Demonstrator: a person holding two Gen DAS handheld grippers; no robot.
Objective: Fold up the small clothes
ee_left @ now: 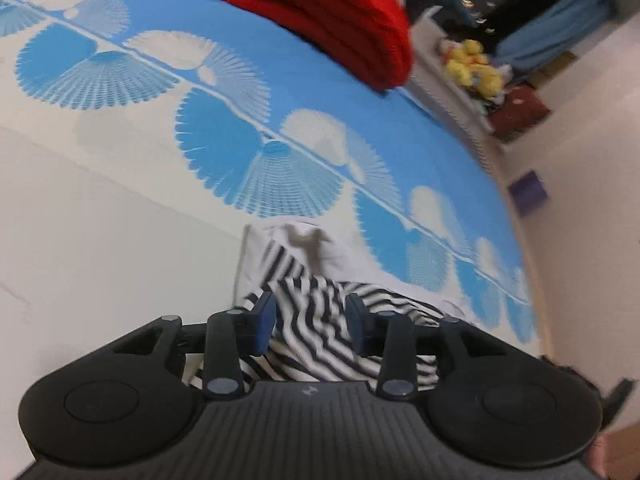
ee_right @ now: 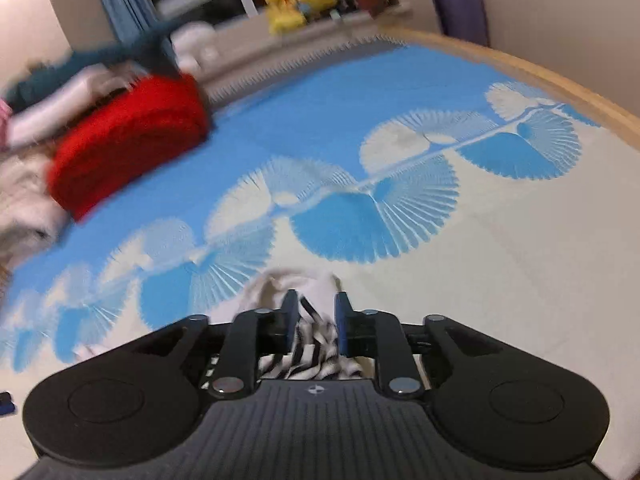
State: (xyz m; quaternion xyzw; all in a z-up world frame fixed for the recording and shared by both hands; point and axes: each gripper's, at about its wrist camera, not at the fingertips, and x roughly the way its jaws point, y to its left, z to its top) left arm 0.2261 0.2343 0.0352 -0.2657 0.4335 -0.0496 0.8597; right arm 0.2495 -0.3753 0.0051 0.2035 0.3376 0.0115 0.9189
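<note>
A small black-and-white striped garment (ee_left: 320, 328) with a white part (ee_left: 304, 244) lies crumpled on the bed sheet (ee_left: 100, 220) just ahead of both grippers. My left gripper (ee_left: 310, 304) hovers over it with its blue pads (ee_left: 264, 316) well apart, and the striped cloth shows in the gap without being pinched. In the right wrist view the same striped garment (ee_right: 312, 344) sits between the pads of my right gripper (ee_right: 316, 300), which stand a narrow gap apart and do not visibly press on it. Its white part (ee_right: 296, 284) bunches up just beyond the fingertips.
A folded red blanket (ee_left: 332, 20) (ee_right: 128, 136) lies further up the blue-and-white patterned sheet (ee_right: 500, 260). Pale crumpled clothes (ee_right: 24, 192) pile up beside it. Yellow plush toys (ee_right: 296, 0) sit on a ledge past the bed. A wooden bed edge (ee_right: 560, 80) runs along the right.
</note>
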